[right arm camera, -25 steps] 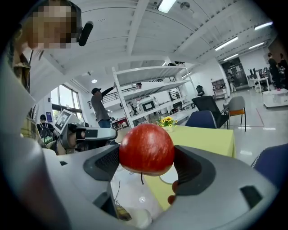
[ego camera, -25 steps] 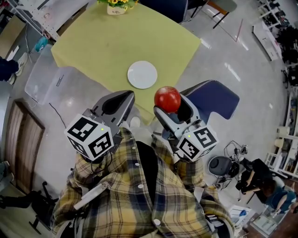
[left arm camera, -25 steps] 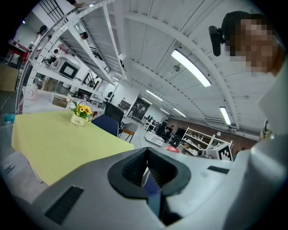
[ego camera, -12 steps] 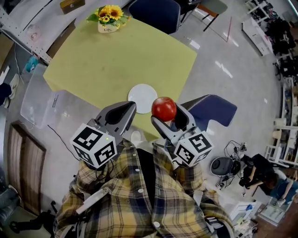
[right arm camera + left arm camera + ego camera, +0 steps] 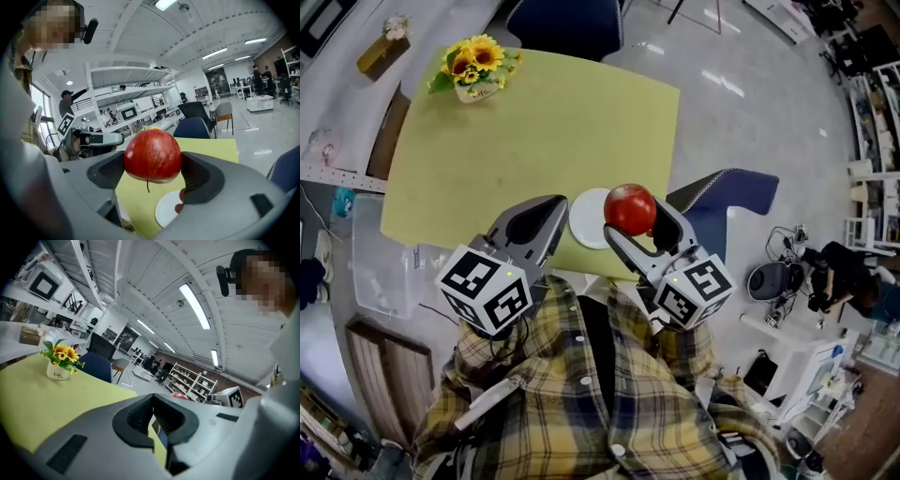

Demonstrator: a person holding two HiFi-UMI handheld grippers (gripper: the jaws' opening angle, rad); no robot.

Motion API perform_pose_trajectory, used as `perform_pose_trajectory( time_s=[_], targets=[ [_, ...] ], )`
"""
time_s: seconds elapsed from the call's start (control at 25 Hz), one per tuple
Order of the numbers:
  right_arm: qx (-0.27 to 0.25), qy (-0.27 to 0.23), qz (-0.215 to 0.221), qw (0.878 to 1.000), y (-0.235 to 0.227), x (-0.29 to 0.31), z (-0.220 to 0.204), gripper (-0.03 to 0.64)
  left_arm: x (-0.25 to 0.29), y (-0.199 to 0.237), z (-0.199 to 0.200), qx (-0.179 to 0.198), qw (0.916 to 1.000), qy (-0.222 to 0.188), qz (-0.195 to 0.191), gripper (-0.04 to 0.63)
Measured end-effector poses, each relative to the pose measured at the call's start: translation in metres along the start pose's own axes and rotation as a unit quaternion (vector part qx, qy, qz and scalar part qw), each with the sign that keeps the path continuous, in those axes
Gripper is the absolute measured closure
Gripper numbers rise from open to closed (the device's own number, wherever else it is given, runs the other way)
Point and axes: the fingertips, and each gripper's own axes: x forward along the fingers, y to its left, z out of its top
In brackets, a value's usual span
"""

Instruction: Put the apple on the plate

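A red apple [image 5: 629, 208] [image 5: 153, 155] is held in the air between the jaws of my right gripper [image 5: 635, 221] [image 5: 153, 169], stem pointing down. It hangs over the near edge of the yellow table [image 5: 534, 122], just right of a small white plate [image 5: 587, 217] [image 5: 168, 209] that lies below it. My left gripper [image 5: 531, 223] [image 5: 153, 420] hovers left of the plate with its jaws nearly together and nothing between them.
A pot of sunflowers [image 5: 472, 67] [image 5: 59, 363] stands at the table's far left corner. A blue chair [image 5: 724, 197] sits to the right of the table, another [image 5: 567, 23] at its far side. A clear plastic bin [image 5: 373, 258] is on the floor at the left.
The table and plate have come closer under both grippers, and the apple now hangs beside the plate's right edge. The right gripper keeps its hold on the apple.
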Motion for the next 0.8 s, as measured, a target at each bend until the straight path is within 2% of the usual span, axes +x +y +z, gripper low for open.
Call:
perform_pose_trajectory(
  time_s=[0.16, 0.4, 0.6, 0.8],
  targets=[
    [0.017, -0.004, -0.04, 0.999, -0.005, 0.017, 0.002, 0.252, 0.011, 0.02, 0.0, 0.0, 0.9985, 0.039, -0.038, 0.588],
    [0.045, -0.014, -0.104, 0.993, -0.002, 0.026, -0.003, 0.252, 0.013, 0.033, -0.006, 0.001, 0.9916, 0.095, -0.088, 0.588],
    [0.069, 0.0, -0.127, 0.99, -0.006, 0.02, -0.021, 0.252, 0.019, 0.037, -0.016, -0.006, 0.989, 0.113, -0.095, 0.588],
    [0.069, 0.016, -0.124, 0.99, -0.017, 0.013, -0.032, 0.252, 0.024, 0.033, -0.028, -0.026, 0.9889, 0.12, -0.084, 0.588]
  ],
)
